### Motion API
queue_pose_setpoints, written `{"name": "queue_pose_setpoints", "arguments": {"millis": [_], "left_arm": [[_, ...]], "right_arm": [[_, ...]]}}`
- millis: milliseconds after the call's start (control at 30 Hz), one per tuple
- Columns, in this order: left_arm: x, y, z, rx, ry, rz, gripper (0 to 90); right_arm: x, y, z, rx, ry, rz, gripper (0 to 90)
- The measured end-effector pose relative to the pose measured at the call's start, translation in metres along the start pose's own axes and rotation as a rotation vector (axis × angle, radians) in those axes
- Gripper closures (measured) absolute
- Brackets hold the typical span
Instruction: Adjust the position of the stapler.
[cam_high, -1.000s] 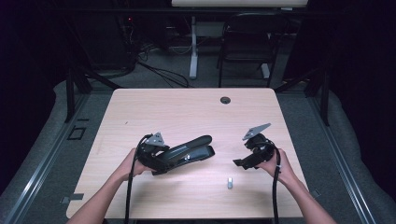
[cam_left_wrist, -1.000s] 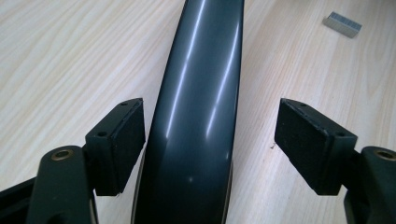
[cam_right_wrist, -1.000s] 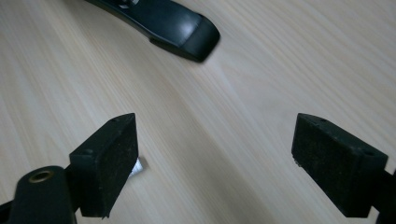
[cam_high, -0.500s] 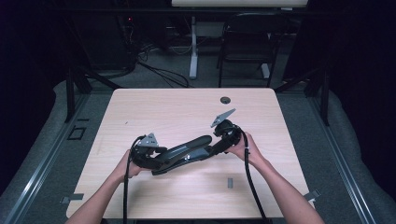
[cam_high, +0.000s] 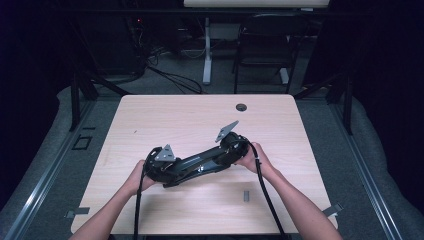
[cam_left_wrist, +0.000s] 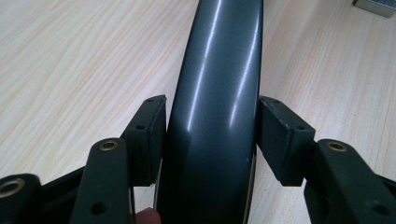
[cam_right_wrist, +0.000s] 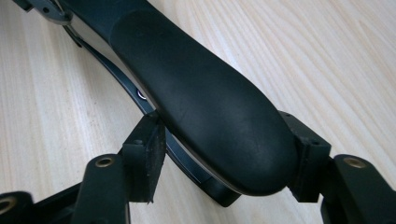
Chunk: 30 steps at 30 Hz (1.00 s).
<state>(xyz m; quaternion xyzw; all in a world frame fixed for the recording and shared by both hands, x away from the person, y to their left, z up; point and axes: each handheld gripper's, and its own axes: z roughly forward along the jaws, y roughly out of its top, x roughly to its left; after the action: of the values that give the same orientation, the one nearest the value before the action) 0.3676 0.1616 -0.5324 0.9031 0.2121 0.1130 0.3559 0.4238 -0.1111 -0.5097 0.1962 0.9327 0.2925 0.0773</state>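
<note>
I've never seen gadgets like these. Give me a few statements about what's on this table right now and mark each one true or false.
1. The long dark stapler lies between the two grippers. True.
2. The left gripper has its jaws on either side of the stapler's glossy end. True.
3. The right gripper is far from the stapler. False: its jaws flank the stapler's matte rounded end.
4. The small grey block is stacked on the stapler. False: it lies apart on the table.
</note>
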Motion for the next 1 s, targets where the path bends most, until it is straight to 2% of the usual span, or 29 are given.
{"name": "queue_pose_setpoints", "arguments": {"millis": [33,367,767,1000], "left_arm": [[0.000,0.000,0.000,0.003,-0.003,0.003,45.4],[0.001,0.003,0.001,0.010,-0.033,0.033,43.5],[0.011,0.003,0.001,0.012,-0.115,0.086,43.2],[0.013,0.005,0.003,0.010,-0.153,0.122,42.5]], "right_arm": [[0.001,-0.001,0.000,-0.011,0.005,0.006,40.6],[0.009,-0.008,-0.009,0.011,0.020,0.034,44.6],[0.022,-0.010,-0.014,0.039,0.030,0.099,46.9],[0.033,-0.013,-0.018,0.054,0.023,0.109,49.4]]}}
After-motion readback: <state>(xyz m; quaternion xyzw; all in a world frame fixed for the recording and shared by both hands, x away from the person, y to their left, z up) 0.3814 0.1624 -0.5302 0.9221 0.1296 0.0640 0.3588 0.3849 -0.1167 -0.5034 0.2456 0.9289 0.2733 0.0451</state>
